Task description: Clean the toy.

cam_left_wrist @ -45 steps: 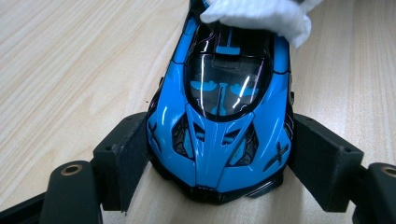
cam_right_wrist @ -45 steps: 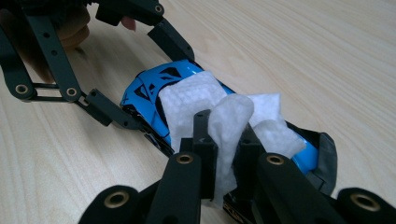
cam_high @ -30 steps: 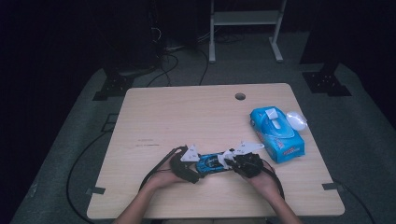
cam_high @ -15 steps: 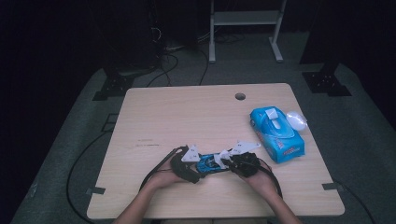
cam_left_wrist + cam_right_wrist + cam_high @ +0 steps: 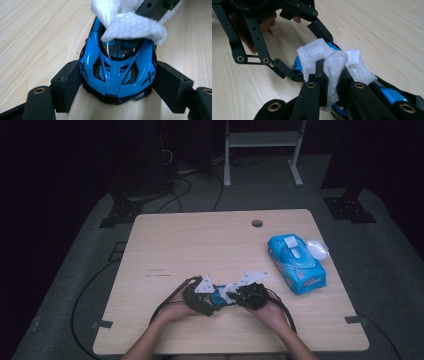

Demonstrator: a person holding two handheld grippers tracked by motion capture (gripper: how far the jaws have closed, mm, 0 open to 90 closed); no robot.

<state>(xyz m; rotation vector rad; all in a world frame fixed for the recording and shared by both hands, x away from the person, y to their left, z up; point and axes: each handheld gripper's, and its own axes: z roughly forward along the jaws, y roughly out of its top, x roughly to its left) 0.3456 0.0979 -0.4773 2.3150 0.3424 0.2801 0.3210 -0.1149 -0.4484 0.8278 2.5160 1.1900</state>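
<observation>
A small blue toy car (image 5: 117,62) rests on the wooden table (image 5: 200,245) near its front edge. My left gripper (image 5: 117,78) is shut on the car, with one pad against each side of its nose. My right gripper (image 5: 332,71) is shut on a folded white wipe (image 5: 334,62) and holds it down on the car's windscreen and roof. In the left gripper view the wipe (image 5: 130,22) covers the rear of the car. In the high view the two grippers (image 5: 205,295) (image 5: 250,294) meet over the car (image 5: 218,296), a hand behind each.
A blue pack of wipes (image 5: 297,262) lies at the table's right side, with a clear plastic piece (image 5: 317,247) beside it. A cable hole (image 5: 257,223) sits near the far edge. Black cables (image 5: 170,302) trail off the front left.
</observation>
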